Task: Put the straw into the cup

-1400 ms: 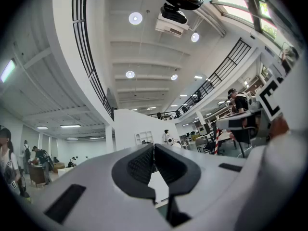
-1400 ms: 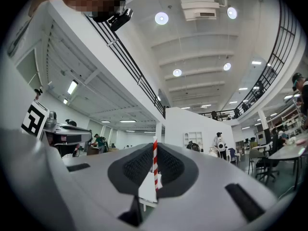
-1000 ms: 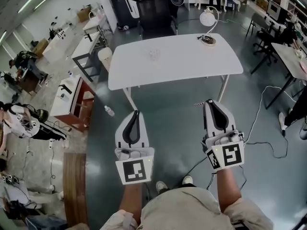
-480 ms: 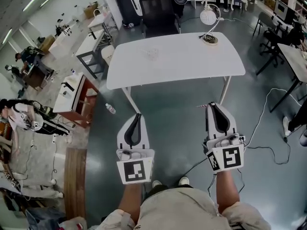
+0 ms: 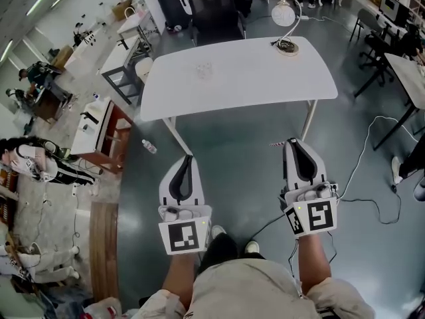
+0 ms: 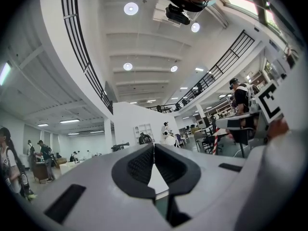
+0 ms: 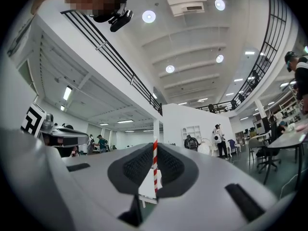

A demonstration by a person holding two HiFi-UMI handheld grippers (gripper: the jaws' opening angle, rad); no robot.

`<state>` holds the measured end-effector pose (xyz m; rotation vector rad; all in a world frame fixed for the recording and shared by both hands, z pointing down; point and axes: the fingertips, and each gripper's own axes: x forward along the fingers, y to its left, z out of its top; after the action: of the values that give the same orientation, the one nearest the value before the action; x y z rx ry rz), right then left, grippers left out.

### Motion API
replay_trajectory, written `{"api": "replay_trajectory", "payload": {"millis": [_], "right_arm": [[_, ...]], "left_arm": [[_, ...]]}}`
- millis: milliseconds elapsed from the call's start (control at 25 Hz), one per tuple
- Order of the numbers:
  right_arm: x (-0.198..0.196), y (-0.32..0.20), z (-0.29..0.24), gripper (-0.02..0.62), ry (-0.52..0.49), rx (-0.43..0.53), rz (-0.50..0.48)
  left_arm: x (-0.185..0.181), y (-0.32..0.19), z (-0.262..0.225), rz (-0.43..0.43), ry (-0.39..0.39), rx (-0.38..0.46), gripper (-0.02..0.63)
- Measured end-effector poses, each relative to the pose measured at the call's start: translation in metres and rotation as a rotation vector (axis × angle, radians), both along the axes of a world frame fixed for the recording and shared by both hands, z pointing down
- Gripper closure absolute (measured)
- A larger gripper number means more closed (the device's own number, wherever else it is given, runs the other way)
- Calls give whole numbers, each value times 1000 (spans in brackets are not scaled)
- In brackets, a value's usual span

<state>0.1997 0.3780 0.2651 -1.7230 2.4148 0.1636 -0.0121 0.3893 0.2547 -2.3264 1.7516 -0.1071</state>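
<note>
A clear cup stands on the white table, towards its far left part. Both grippers hang over the grey floor, well short of the table's near edge. My right gripper is shut on a red-and-white striped straw, which stands upright between its pads and sticks out to the left at the tips. My left gripper is shut with nothing between its jaws. The striped straw also shows at the right of the left gripper view.
A desk lamp stands at the table's far right corner, and a black chair is behind the table. Cables lie on the floor at right. A wooden cabinet and a bottle are at left. Another table is at right.
The person has stepped, and the table now sits slightly higher and further left in the head view. Both grippers keep their pose; the straw stays gripped.
</note>
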Motion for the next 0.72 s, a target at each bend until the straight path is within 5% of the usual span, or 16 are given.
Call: {"api": "replay_trajectory", "payload": {"millis": [320,720], "right_arm": [[-24,-43,14,572,52,-24,10],[-103,-144,15,572,100,-60,-15]], "left_arm": [[-20,-50,15,27,38,-4,597],[-90,-149,23,19,85,-22,597]]}}
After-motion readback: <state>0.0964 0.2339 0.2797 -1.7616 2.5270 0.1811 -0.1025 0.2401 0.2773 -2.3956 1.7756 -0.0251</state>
